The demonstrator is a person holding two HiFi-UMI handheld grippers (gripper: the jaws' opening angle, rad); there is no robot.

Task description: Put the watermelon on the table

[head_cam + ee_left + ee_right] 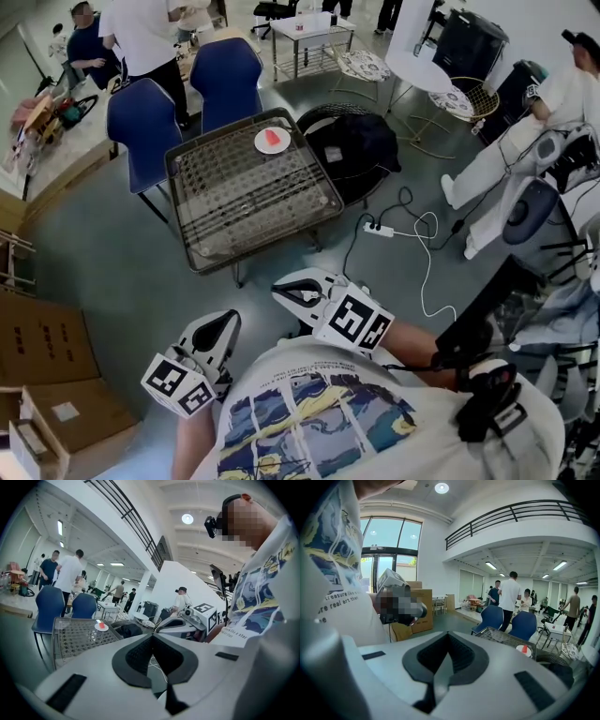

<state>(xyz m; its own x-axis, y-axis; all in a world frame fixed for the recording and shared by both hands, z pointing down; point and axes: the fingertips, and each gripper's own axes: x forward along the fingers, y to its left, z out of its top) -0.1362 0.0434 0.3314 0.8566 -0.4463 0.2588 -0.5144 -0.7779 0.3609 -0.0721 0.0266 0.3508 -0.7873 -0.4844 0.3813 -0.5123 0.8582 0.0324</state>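
While the watermelon (275, 138) rests on a plate (262, 146) on the surface (244, 202), left claw (226, 323) and right claw (285, 292) are closed, empty.

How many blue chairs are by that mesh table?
2. One chair stands at the table's left far corner; the other chair sits right of it. None seem hidden.

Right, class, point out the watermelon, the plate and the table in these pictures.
watermelon (274, 139), head view, middle of the red slice.
plate (262, 146), head view, bare white rim left of the slice.
table (239, 197), head view, bare mesh top near its middle.
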